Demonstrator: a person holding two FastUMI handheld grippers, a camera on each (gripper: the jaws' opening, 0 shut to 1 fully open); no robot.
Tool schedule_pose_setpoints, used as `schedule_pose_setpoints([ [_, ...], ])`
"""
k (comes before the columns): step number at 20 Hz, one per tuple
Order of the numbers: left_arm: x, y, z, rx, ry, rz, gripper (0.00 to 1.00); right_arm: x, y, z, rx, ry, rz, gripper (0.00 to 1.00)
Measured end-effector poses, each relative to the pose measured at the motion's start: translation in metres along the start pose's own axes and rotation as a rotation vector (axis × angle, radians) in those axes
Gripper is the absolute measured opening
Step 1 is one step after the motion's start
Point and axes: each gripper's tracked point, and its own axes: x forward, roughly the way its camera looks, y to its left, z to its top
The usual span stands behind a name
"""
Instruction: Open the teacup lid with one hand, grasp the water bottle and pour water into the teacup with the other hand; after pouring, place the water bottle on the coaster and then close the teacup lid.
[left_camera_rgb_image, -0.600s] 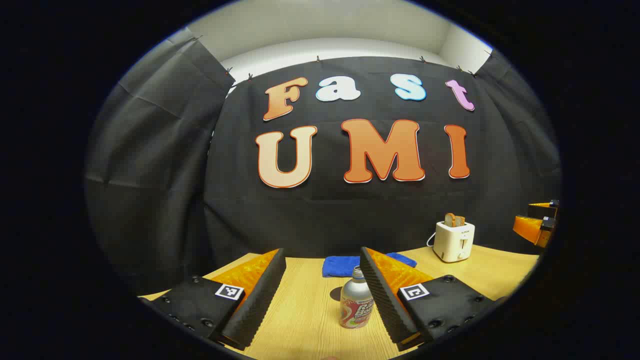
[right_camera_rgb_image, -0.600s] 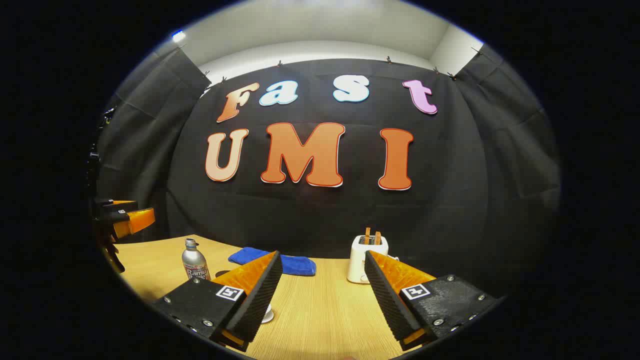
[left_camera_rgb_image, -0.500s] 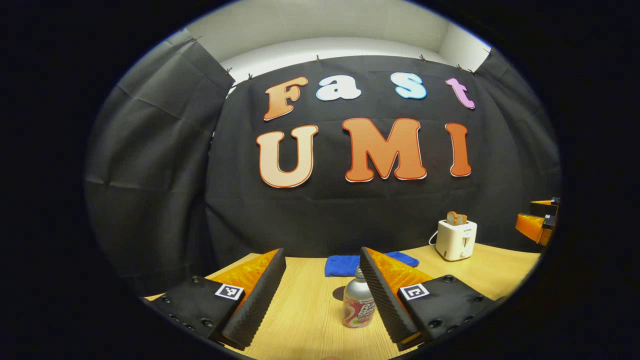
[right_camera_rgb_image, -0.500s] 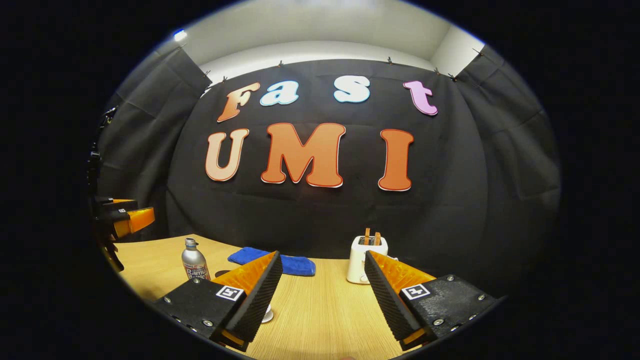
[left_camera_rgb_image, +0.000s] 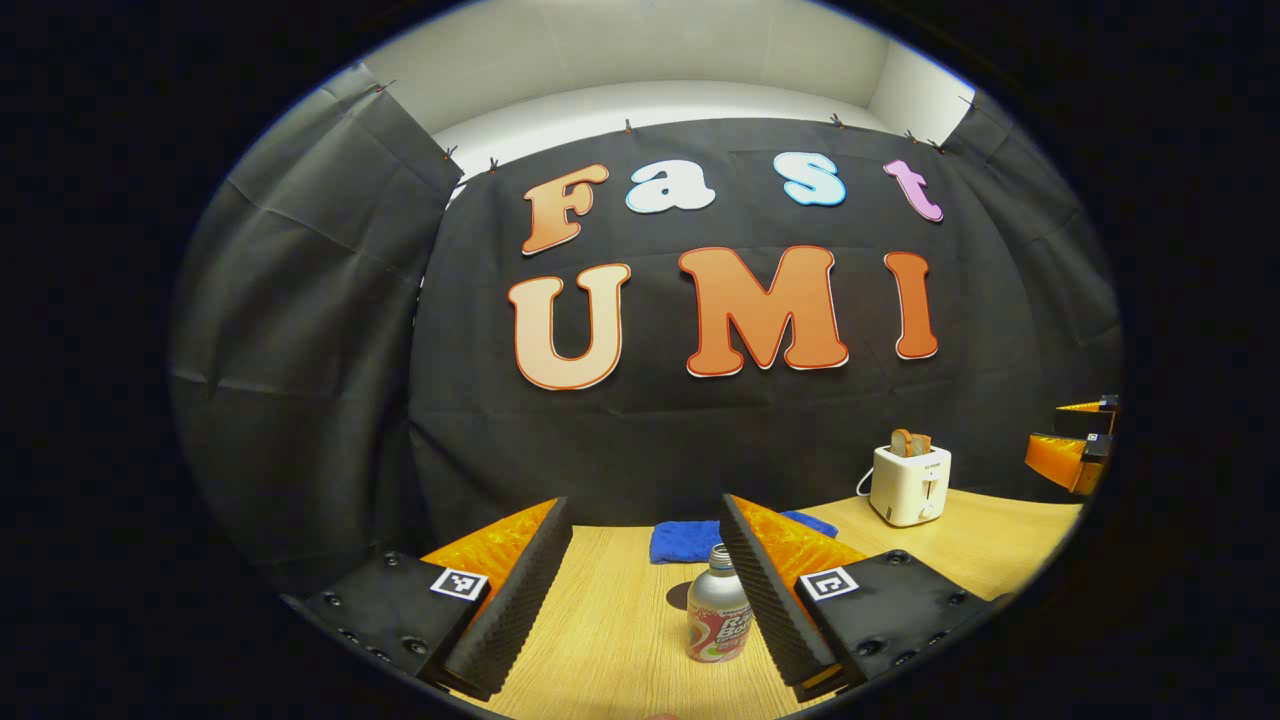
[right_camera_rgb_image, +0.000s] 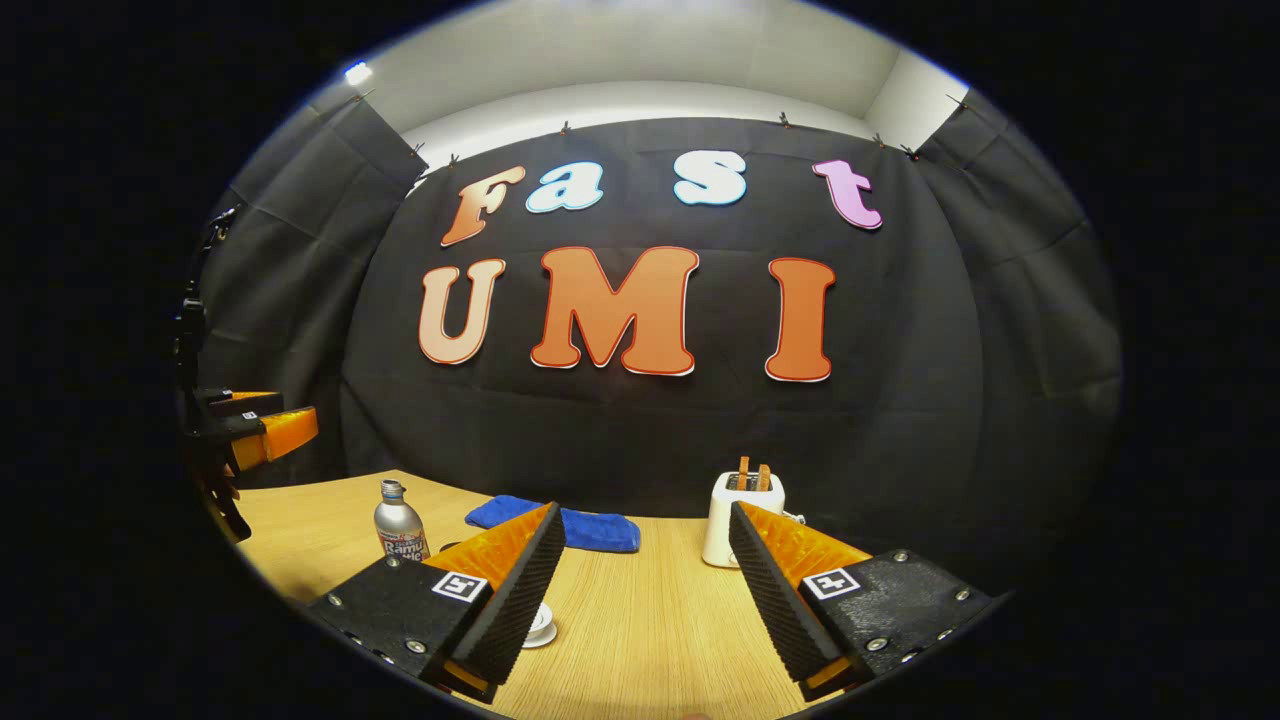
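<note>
A silver water bottle (left_camera_rgb_image: 718, 620) with a red and green label stands upright on the wooden table (left_camera_rgb_image: 620, 620), just inside the right finger of my open left gripper (left_camera_rgb_image: 640, 580); the fingers stand apart from it. The same bottle (right_camera_rgb_image: 398, 522) appears at the left in the right gripper view. My right gripper (right_camera_rgb_image: 640, 590) is open above the table with nothing between its fingers. A white edge of the teacup (right_camera_rgb_image: 541, 625) peeks out beside its left finger, mostly hidden. A dark round coaster (left_camera_rgb_image: 678, 597) lies behind the bottle.
A blue cloth (left_camera_rgb_image: 690, 540) lies at the back of the table. A white toaster (left_camera_rgb_image: 909, 484) with bread slices stands at the back right, also seen as the toaster (right_camera_rgb_image: 741, 518) ahead of the right gripper. The other gripper (right_camera_rgb_image: 255, 440) hovers at far left.
Both views shifted slightly; the bottle sits a little more to the right and lower between the left fingers. The teacup edge shows a bit more beside the right gripper's left finger.
</note>
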Motion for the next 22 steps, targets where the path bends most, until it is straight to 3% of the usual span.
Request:
schedule_pose_setpoints([
  [3,0.0,-0.003,-0.003,-0.012,0.003,-0.006,1.0,0.002,0.006,0.004,0.005,-0.005,0.017,0.99],
  [10,0.001,0.001,-0.012,-0.028,0.021,-0.013,1.0,0.012,0.028,-0.025,0.007,0.056,0.077,0.99],
  [12,0.001,0.002,-0.017,-0.044,0.029,-0.013,0.95,0.018,0.037,-0.034,0.011,0.073,0.1,0.98],
  [13,0.001,0.002,-0.022,-0.043,0.036,-0.013,0.98,0.02,0.042,-0.039,0.012,0.082,0.113,0.98],
  [18,0.0,0.007,-0.035,-0.027,0.052,0.007,1.0,0.036,0.071,-0.077,0.034,0.161,0.179,0.88],
  [22,0.001,0.007,-0.043,-0.023,0.063,-0.003,0.96,0.049,0.097,-0.115,0.029,0.244,0.227,0.82],
])
